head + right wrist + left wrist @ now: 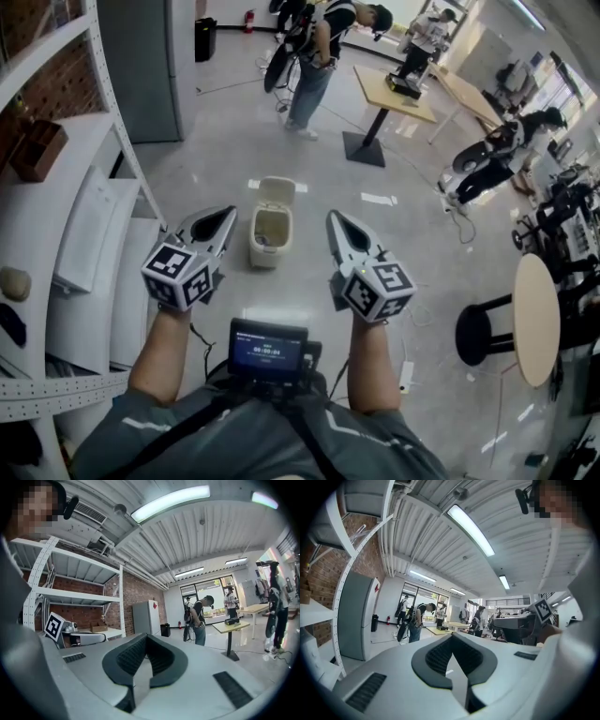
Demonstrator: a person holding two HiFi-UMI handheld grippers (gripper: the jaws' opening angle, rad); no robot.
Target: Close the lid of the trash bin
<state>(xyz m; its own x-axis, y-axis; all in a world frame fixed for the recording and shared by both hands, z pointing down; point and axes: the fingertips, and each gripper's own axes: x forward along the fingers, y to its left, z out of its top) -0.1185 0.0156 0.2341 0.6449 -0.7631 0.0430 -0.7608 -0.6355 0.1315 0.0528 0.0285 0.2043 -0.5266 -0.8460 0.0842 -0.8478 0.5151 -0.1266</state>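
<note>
A small cream trash bin (269,234) stands on the grey floor ahead of me, and its lid (277,191) is tipped up and back, so the inside shows. My left gripper (223,217) hovers just left of the bin and my right gripper (337,223) just right of it, neither touching it. Both are shut, jaws together, with nothing between them. The left gripper view (452,641) and the right gripper view (146,639) both look out across the room above the floor, and the bin is not in either.
White shelving (84,216) stands close on my left and a grey cabinet (145,66) behind it. A square table (394,94) with people around it is beyond the bin. A round table (536,319) and a black stool (478,333) are at the right.
</note>
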